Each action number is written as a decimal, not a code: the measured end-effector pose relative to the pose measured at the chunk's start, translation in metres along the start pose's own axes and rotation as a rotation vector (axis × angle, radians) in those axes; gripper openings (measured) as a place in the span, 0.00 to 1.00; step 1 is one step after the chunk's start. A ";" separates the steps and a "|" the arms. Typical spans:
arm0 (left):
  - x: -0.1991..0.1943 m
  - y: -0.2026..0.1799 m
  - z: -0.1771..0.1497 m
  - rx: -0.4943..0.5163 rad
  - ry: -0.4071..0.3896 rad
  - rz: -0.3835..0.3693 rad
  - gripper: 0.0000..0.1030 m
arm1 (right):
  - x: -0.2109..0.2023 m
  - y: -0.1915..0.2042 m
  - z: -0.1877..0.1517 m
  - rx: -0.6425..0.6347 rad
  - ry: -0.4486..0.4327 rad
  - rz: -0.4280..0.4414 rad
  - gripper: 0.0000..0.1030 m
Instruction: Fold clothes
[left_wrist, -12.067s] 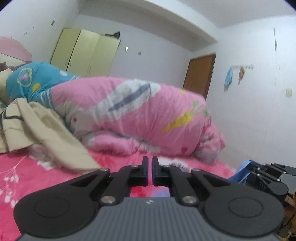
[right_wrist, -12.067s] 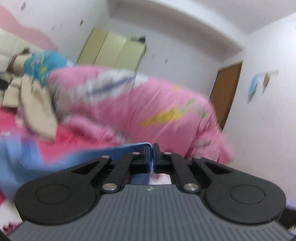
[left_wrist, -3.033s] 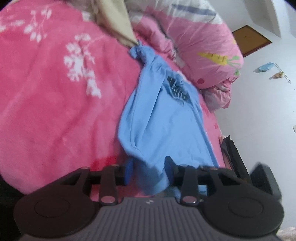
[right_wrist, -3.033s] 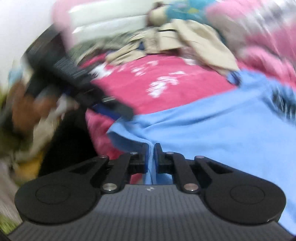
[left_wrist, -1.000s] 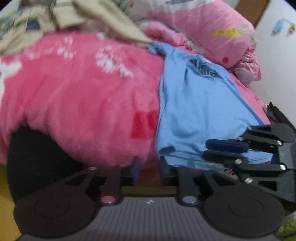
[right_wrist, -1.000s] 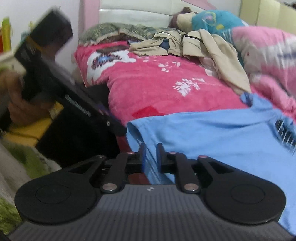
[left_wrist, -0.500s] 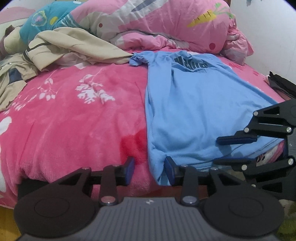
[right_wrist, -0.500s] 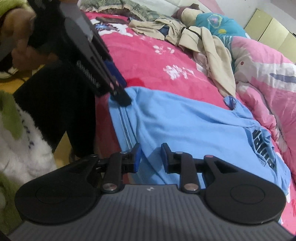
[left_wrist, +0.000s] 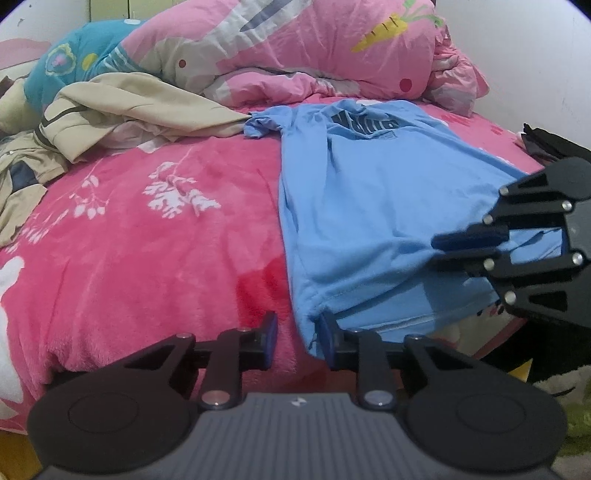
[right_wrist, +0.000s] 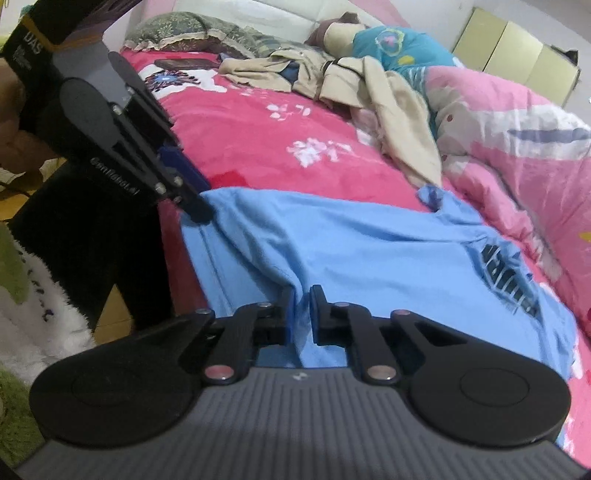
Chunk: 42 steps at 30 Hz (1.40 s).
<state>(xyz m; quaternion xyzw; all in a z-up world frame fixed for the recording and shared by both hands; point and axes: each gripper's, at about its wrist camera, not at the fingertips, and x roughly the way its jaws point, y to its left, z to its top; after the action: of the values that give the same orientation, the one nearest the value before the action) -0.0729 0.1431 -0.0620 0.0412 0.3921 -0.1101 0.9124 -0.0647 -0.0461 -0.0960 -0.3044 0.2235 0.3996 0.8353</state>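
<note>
Pink bed holds tee lengthwise away frm me; L gripper spread at hem corner, R gripper slightly parted round hem.

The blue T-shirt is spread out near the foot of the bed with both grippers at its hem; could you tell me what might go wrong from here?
1. The left gripper is open at the blue T-shirt hem corner, so closing may catch the pink blanket too.
2. The far sleeve lies bunched against the beige garment; a fold could trap that crease or drag the garment.
3. The hem hangs over the bed edge and may slide down.
</note>
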 end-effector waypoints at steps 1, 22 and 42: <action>0.001 0.001 0.000 -0.006 0.001 -0.001 0.25 | 0.000 0.003 -0.001 -0.016 0.004 0.006 0.08; -0.013 0.022 -0.005 -0.167 -0.072 -0.040 0.03 | -0.021 -0.023 0.005 0.186 -0.085 0.068 0.01; -0.016 0.052 -0.034 -0.260 -0.045 -0.201 0.02 | -0.022 -0.016 -0.006 0.240 0.008 0.321 0.01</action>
<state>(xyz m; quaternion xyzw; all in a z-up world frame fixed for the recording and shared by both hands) -0.0956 0.2020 -0.0741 -0.1191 0.3847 -0.1501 0.9029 -0.0650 -0.0699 -0.0810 -0.1647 0.3183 0.4971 0.7902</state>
